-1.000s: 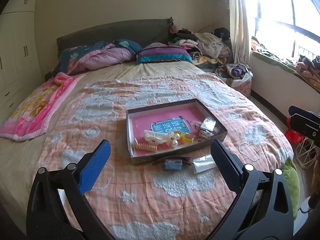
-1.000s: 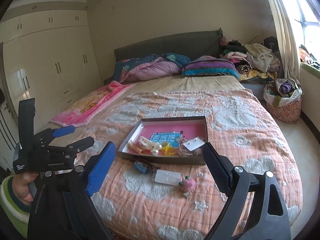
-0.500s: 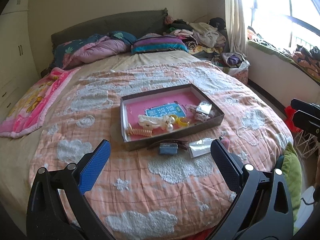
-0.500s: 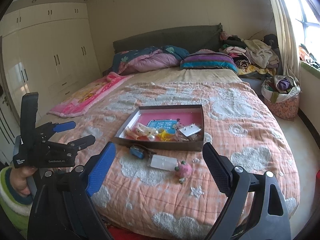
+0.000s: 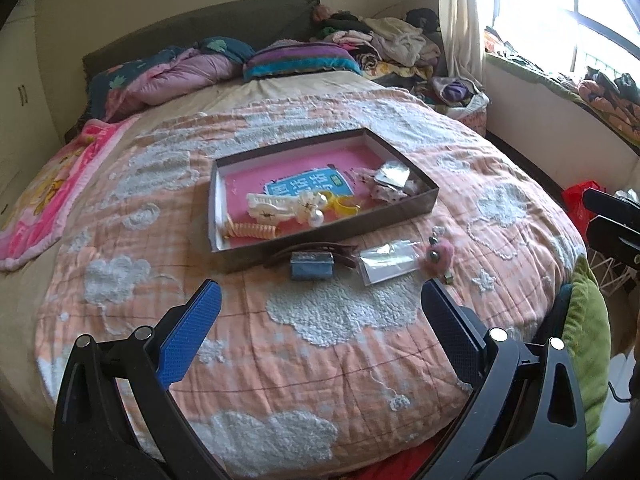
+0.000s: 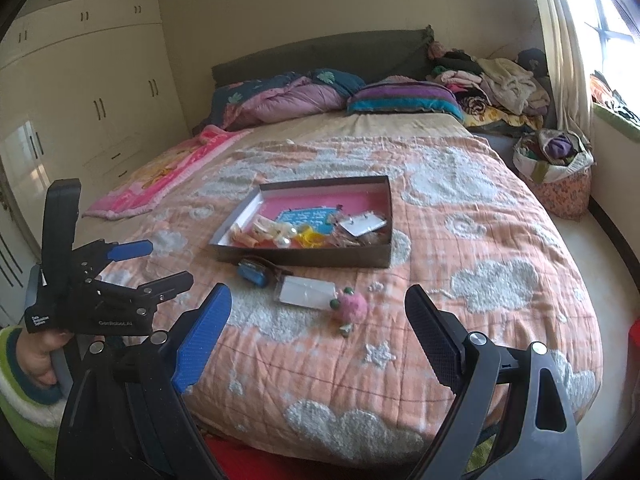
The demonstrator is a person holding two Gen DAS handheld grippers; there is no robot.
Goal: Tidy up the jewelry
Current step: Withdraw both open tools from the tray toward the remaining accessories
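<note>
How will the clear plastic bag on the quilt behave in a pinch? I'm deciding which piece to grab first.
The clear plastic bag lies flat and glossy on the quilt, so it is probably light, floppy and slippery. Its thin edge against soft bedding may be hard to get fingers under. Both grippers hang open, away from it.

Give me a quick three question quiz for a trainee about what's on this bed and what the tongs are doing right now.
1. True or false: the fuzzy pink pompom charm lies inside the shallow dark cardboard box with the pink lining.
2. Which item lies between the small blue rectangular case and the pompom charm? A) clear flat plastic packet B) a watch C) a comb
3. Fill in: both the left tongs and the right tongs are ____ and hold nothing.

Key: 1 false, it lies on the peach cloud-patterned quilt in front of the box; 2 A; 3 open.
</note>
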